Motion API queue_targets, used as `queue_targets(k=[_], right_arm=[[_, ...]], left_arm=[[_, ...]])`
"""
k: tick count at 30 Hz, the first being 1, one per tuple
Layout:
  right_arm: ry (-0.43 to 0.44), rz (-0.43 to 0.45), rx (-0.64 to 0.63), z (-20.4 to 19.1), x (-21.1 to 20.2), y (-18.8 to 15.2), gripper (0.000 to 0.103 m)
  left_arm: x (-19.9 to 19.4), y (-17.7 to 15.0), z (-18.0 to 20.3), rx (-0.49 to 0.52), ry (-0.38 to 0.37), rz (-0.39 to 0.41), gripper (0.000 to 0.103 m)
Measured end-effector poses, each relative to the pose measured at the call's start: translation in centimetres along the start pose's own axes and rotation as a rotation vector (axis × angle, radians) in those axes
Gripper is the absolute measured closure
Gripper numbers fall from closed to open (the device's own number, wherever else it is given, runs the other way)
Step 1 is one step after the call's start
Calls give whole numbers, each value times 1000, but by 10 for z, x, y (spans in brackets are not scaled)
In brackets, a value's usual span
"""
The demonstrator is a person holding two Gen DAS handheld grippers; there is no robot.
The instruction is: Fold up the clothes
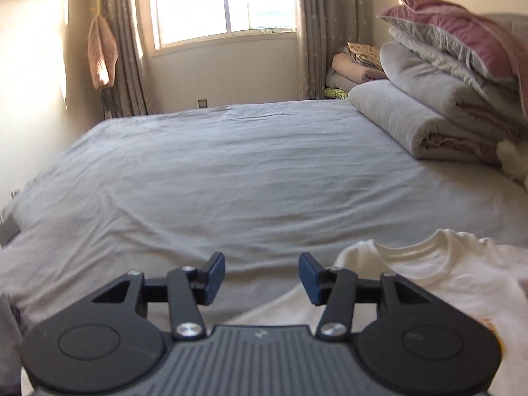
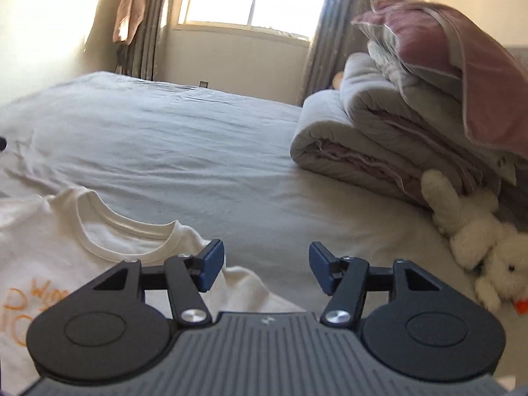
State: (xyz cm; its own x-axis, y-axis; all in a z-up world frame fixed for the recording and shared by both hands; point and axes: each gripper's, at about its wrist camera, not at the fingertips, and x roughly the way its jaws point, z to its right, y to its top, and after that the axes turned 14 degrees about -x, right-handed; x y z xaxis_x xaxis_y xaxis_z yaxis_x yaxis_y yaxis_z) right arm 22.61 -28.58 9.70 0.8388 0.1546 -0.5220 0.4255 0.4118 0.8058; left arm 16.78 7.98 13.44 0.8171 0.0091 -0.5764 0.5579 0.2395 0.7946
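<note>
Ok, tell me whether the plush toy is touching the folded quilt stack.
Touching: the right wrist view shows the plush toy with its paw pressed against the quilt stack.

One white T-shirt [image 2: 109, 244], ribbed crew neck, orange lettering on the chest, partly cut off at the frame edge. I saw it lying flat and face up on the grey bedsheet [image 2: 184, 151], collar toward the window, unfolded.

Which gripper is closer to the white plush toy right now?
Right. The right gripper has the plush toy just off its right side; from the left gripper it sits farther off, at the frame's right edge.
</note>
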Motion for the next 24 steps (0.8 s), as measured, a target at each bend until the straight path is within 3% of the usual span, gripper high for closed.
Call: queue_targets(k=[4, 7, 11, 16, 19, 20, 21, 22, 23, 24], right_arm=[[168, -109, 240, 7, -72, -47, 42], [268, -189, 302, -6, -118, -84, 42], [389, -244, 380, -22, -164, -124, 42], [426, -289, 518, -42, -193, -164, 48], [465, -288, 650, -42, -198, -185, 54], [476, -284, 690, -44, -199, -192, 56], [487, -282, 721, -48, -200, -197, 59], [493, -283, 730, -52, -198, -199, 64], [496, -287, 724, -57, -196, -200, 70], [482, -294, 695, -62, -194, -199, 83]], left_arm=[[-71, -68, -36, -142, -101, -167, 50], [-104, -124, -49, -182, -132, -257, 50], [-126, -172, -54, -219, -148, -305, 50], [-124, -207, -48, -207, -186, -376, 50], [-122, -217, -42, -182, -155, -360, 57], [-121, -219, -39, -160, -153, -353, 74], [-120, -220, -36, -146, -152, -350, 85], [-119, -219, -36, -149, -154, -353, 96], [-119, -218, -38, -160, -162, -354, 97], [-119, -216, -39, -171, -171, -356, 97]])
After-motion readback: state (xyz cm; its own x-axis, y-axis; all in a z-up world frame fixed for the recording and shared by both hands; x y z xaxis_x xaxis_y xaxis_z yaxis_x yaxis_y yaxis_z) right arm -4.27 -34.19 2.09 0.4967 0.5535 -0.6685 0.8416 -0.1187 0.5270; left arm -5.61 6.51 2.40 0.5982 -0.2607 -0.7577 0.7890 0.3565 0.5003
